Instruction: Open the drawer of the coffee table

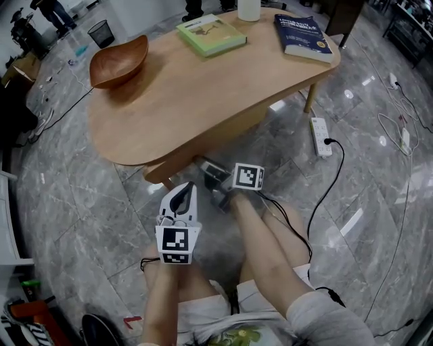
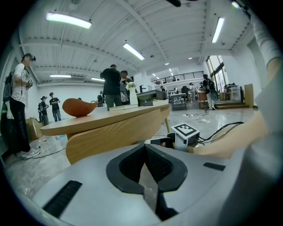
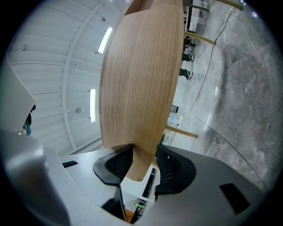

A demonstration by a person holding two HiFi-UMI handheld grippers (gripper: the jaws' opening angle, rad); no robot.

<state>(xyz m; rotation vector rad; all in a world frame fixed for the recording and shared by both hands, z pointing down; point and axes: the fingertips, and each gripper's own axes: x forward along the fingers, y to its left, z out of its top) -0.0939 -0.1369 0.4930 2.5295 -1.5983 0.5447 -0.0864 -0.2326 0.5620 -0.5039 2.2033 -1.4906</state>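
Note:
The light wooden coffee table (image 1: 203,94) stands in front of me, and its curved drawer front (image 2: 115,132) hangs under the near edge. My right gripper (image 1: 205,167) reaches under that edge. In the right gripper view the drawer front (image 3: 141,79) runs between the jaws of the right gripper (image 3: 143,164), and both dark pads press on its end. My left gripper (image 1: 184,191) is held a little short of the table, to the left of the right one. Seen in its own view, the left gripper (image 2: 145,149) has its jaws shut on nothing.
On the tabletop lie a wooden bowl (image 1: 120,61), a green book (image 1: 211,34), a blue book (image 1: 302,35) and a white container (image 1: 249,8). A power strip (image 1: 320,136) and cables lie on the grey floor to the right. People stand beyond the table (image 2: 111,86).

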